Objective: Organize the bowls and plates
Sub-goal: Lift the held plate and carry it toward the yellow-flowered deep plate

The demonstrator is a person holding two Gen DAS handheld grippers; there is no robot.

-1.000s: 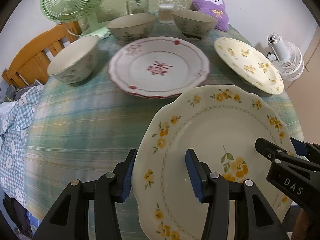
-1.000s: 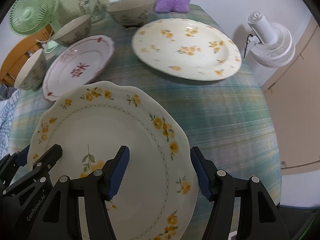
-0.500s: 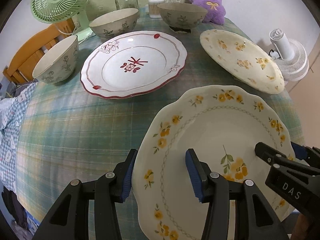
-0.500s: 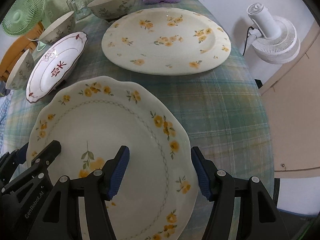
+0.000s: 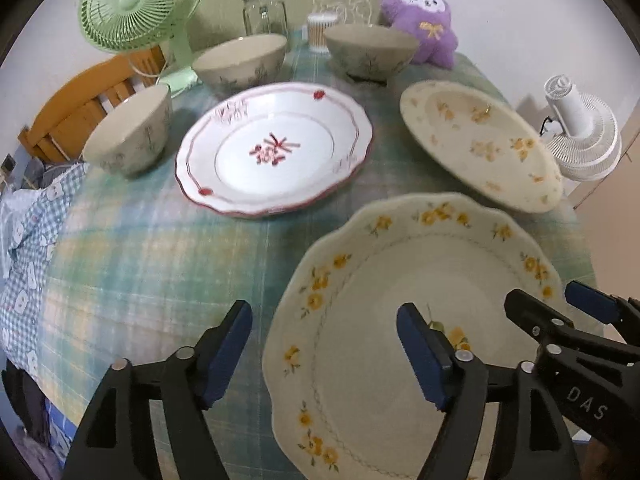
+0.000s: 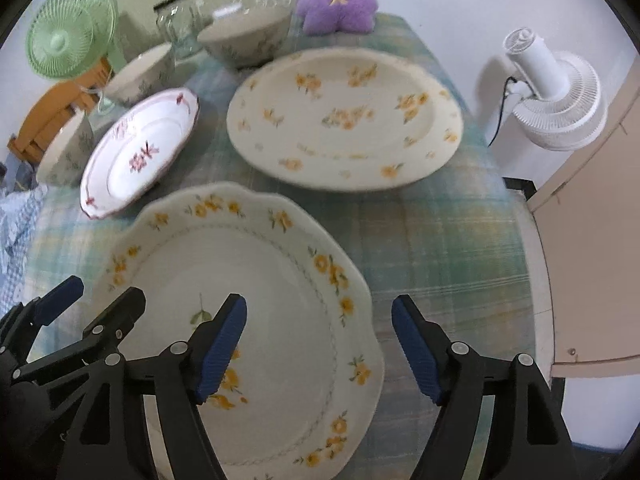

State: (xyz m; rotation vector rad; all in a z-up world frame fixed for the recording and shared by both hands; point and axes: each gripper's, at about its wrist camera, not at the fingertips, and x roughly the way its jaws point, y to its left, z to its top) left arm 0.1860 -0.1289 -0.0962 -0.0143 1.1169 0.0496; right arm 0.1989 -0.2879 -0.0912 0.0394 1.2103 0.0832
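Note:
A scalloped cream plate with yellow flowers (image 5: 420, 300) (image 6: 256, 280) lies near the table's front edge. My left gripper (image 5: 324, 354) is open and straddles its left rim. My right gripper (image 6: 320, 354) is open and straddles its right rim. Neither gripper's pads visibly press the plate. Behind stand a white plate with red trim (image 5: 276, 148) (image 6: 140, 152) and a round yellow-flowered plate (image 5: 480, 144) (image 6: 344, 120). Three cream bowls stand at the left (image 5: 128, 132), the back middle (image 5: 240, 62) and the back right (image 5: 370, 54).
The table has a green plaid cloth (image 5: 140, 248). At the back stand a green fan (image 5: 140, 4), a glass jar (image 5: 264, 12), a small cup (image 5: 322, 32) and a purple plush toy (image 5: 420, 20). A white fan (image 6: 556, 100) stands off the table's right side. A wooden chair (image 5: 72, 112) is at the left.
Both grippers have opened wider around the flowered plate's rims. Both cameras have tilted, so the far plates and bowls sit lower in view.

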